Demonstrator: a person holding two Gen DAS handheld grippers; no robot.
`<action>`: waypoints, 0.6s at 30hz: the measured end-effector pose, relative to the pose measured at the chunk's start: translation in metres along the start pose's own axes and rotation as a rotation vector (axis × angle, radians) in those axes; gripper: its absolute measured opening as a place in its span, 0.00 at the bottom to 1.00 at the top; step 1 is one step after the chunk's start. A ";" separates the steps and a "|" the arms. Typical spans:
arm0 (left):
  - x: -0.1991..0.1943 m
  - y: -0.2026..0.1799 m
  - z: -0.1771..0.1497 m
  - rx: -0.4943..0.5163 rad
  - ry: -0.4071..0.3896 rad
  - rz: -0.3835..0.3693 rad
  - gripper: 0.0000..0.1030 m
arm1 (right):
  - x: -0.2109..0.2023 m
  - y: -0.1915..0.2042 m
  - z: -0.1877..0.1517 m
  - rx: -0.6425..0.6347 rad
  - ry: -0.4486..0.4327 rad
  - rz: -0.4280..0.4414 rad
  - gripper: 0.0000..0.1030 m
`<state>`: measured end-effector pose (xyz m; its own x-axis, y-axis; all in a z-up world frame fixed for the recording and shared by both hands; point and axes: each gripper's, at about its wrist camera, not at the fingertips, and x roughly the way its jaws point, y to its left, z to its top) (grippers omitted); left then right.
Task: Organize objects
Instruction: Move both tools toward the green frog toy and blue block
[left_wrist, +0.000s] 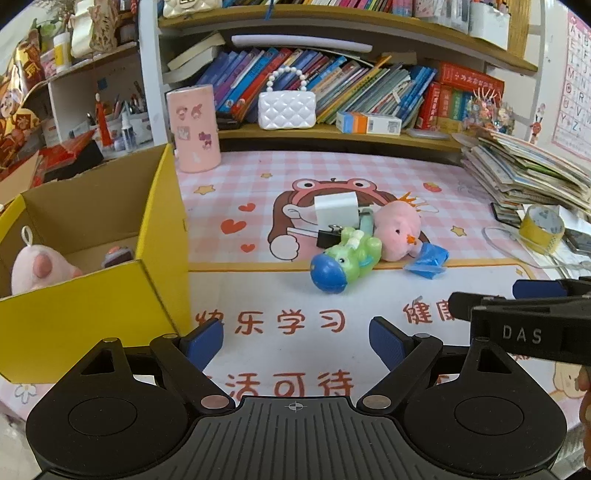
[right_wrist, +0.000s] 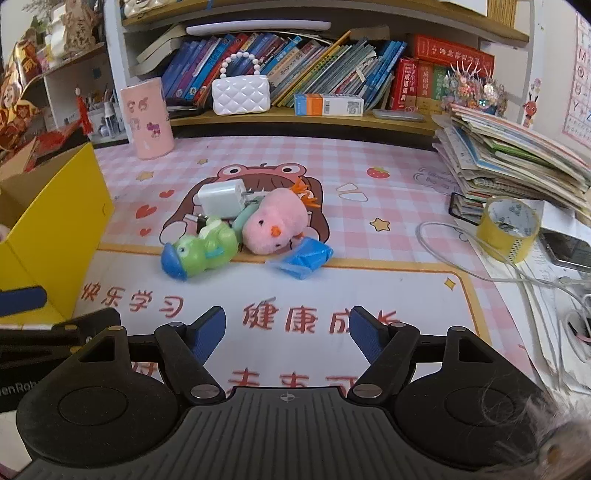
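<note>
Tidy-up is partly done, most toys not boxed yet.
Yellow box (left_wrist: 92, 284) at left holds a plush; green toy (right_wrist: 201, 245), pink chick (right_wrist: 275, 227), charger (right_wrist: 221, 199) wait mid-bench, both grippers' (left_wrist: 295, 341) (right_wrist: 286, 332) jaws spread, empty.

The binder clip (left_wrist: 327, 236) lies mostly hidden behind the green toy (left_wrist: 345, 254); the yellow box (right_wrist: 48, 236) is cut off by the left edge.
</note>
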<state>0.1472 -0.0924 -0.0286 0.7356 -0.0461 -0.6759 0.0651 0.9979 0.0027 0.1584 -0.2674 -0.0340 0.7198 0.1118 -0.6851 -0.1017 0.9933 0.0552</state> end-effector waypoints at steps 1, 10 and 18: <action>0.002 -0.002 0.001 0.002 0.003 -0.001 0.86 | 0.002 -0.002 0.002 0.002 -0.001 0.003 0.70; 0.024 -0.021 0.019 0.008 0.001 0.015 0.85 | 0.023 -0.024 0.023 0.011 -0.005 0.011 0.67; 0.044 -0.027 0.037 0.011 0.004 0.049 0.85 | 0.068 -0.035 0.046 -0.118 0.042 0.098 0.67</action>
<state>0.2026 -0.1234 -0.0307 0.7352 0.0027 -0.6778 0.0367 0.9984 0.0439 0.2425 -0.2929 -0.0490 0.6736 0.2038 -0.7105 -0.2514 0.9671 0.0391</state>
